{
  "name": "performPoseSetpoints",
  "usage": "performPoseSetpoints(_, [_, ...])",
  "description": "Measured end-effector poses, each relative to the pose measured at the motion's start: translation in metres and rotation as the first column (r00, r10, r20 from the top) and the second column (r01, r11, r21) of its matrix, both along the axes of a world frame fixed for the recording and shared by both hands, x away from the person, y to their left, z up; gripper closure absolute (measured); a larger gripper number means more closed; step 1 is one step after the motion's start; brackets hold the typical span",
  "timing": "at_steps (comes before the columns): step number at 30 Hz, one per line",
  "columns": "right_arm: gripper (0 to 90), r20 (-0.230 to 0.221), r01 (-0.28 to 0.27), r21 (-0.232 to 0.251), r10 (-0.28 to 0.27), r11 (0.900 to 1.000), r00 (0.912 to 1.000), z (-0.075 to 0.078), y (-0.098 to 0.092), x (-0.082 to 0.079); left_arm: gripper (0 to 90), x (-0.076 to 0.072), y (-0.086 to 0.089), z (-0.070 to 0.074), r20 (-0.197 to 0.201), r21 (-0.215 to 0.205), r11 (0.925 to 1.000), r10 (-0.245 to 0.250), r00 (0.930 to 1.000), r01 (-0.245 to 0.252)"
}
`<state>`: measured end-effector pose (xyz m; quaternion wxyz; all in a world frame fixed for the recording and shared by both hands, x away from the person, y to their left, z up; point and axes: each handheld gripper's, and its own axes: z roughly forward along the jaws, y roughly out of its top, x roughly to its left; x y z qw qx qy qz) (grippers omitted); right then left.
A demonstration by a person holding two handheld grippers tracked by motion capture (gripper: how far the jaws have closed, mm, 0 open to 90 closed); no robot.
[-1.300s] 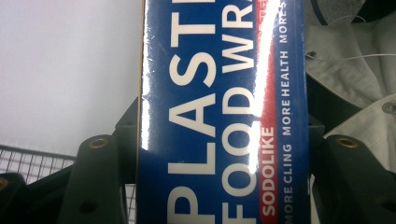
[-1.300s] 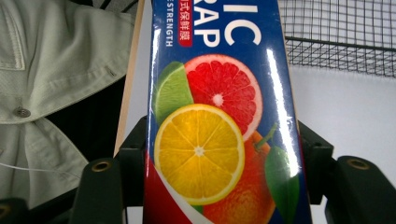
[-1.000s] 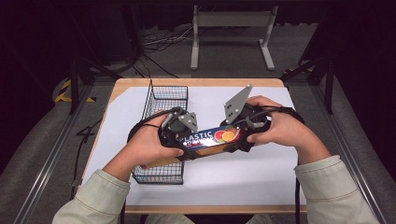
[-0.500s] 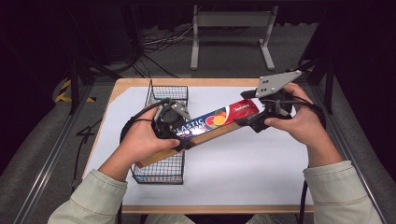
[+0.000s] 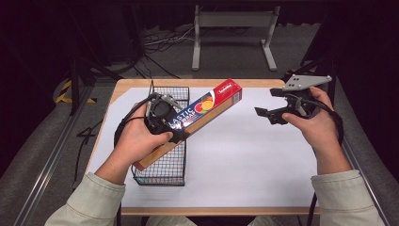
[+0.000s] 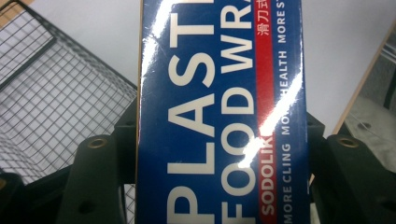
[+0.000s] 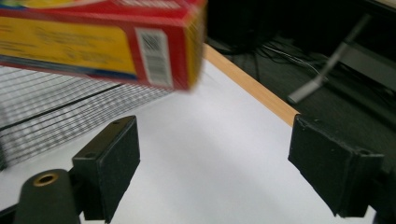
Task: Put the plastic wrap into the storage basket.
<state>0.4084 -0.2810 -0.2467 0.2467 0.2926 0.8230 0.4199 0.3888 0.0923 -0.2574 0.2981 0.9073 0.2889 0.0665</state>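
While your left gripper [image 5: 162, 123] clamps the plastic wrap box [image 5: 197, 117] at centre left of the high view, tilted over the wire basket [image 5: 164, 165], your right gripper [image 5: 277, 107] sits upper right, jaws apart and empty.

White-topped table [image 5: 244, 155] with wire basket [image 5: 167, 162]

A wooden table [image 5: 123, 86] with a white top stands on grey floor [image 5: 42, 155]. Far behind, a grey metal stand [image 5: 233, 21] and cables [image 5: 157, 42] lie in darkness.
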Motion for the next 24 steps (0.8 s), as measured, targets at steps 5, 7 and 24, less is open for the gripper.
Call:
performPoseSetpoints(5, [16.8, 0.026, 0.069, 0.022, -0.069, 0.997, 0.9973, -0.010, -0.016, -0.004, 40.6, 0.001, 0.008, 0.002, -0.006, -0.020, 0.9934, 0.113, 0.9936, -0.113])
performPoseSetpoints(7, [16.6, 0.037, 0.088, 0.009, -0.089, 0.996, 0.9954, -0.014, -0.018, -0.006, 40.6, 0.001, 0.009, 0.003, -0.007, -0.019, 0.9903, 0.137, 0.9905, -0.138])
performPoseSetpoints(24, [16.4, 0.027, 0.155, 0.057, -0.157, 0.986, 0.9873, -0.060, -0.033, -0.011, 40.6, 0.010, 0.024, -0.004, -0.031, -0.035, 0.9128, 0.406, 0.9134, -0.407])
